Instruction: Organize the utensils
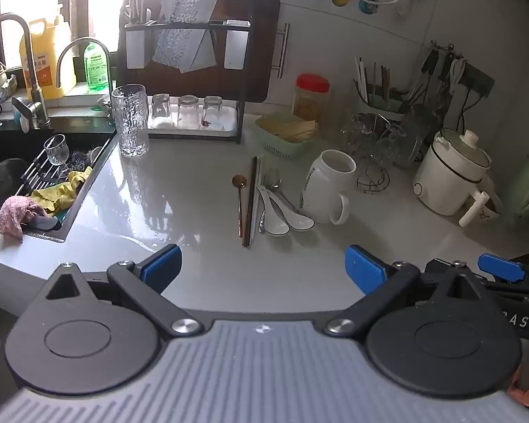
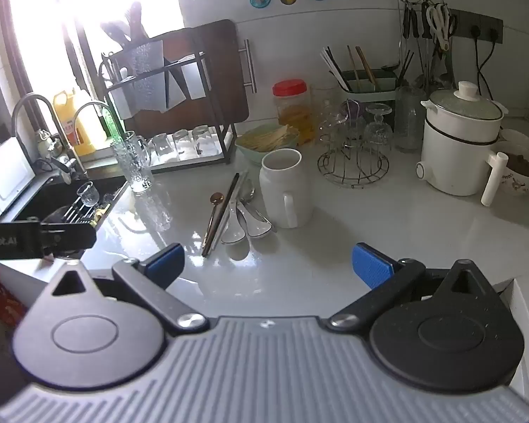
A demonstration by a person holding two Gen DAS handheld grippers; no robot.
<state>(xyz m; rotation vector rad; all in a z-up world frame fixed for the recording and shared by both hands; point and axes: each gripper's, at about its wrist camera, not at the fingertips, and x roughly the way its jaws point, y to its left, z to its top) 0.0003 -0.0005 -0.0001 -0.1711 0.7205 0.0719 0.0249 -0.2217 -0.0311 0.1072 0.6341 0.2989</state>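
Left wrist view shows the left gripper (image 1: pixel 261 268) spread wide with nothing between its blue pads, hovering over the pale counter (image 1: pixel 180 190). Right wrist view shows the right gripper (image 2: pixel 268 266) equally wide and empty. Just beyond both, the utensils lie in a tight bunch on the counter: a gold spoon (image 1: pixel 239 197), dark chopsticks (image 1: pixel 250 201) beside it, then two white soup spoons (image 1: pixel 282 215) and a metal spoon (image 1: pixel 273 179). A white mug (image 1: pixel 326 190) stands upright just right of them. Farther back sit a green basket (image 1: pixel 282 137), a red-lidded jar (image 1: pixel 310 98) and a green chopstick holder (image 2: pixel 366 84) by the wall.
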